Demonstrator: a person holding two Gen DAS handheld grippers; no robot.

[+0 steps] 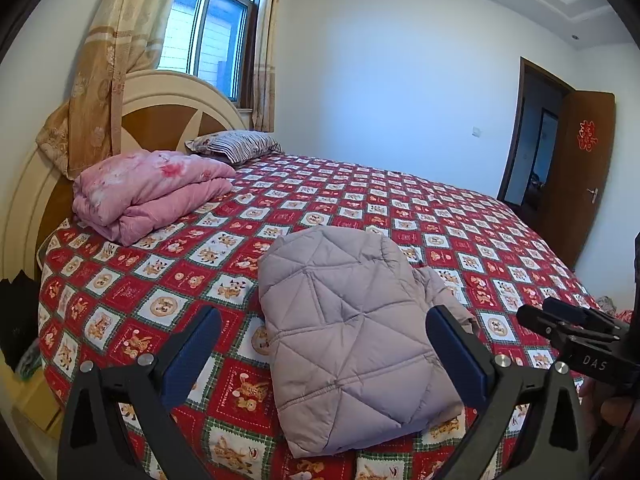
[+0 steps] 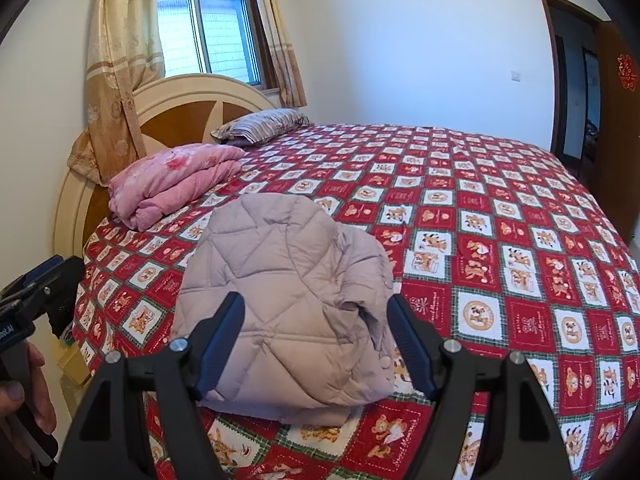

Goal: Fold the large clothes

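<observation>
I see the lilac quilted jacket (image 1: 352,328) lying folded into a compact bundle on the bed (image 1: 460,232), near the edge closest to me, resting on the red checked bedspread. My left claw (image 1: 324,354) is released, its blue-padded fingers (image 1: 188,356) spread wide above the jacket and holding nothing. My right claw (image 2: 316,342) is also released, fingers spread to either side of the bundle's near end, not gripping it. From the right wrist view a loose fold with snap buttons hangs at the bundle's right side. Further up the bed sit a folded pink quilt (image 1: 148,192) and a striped pillow (image 1: 236,146) by the headboard (image 1: 168,92)
</observation>
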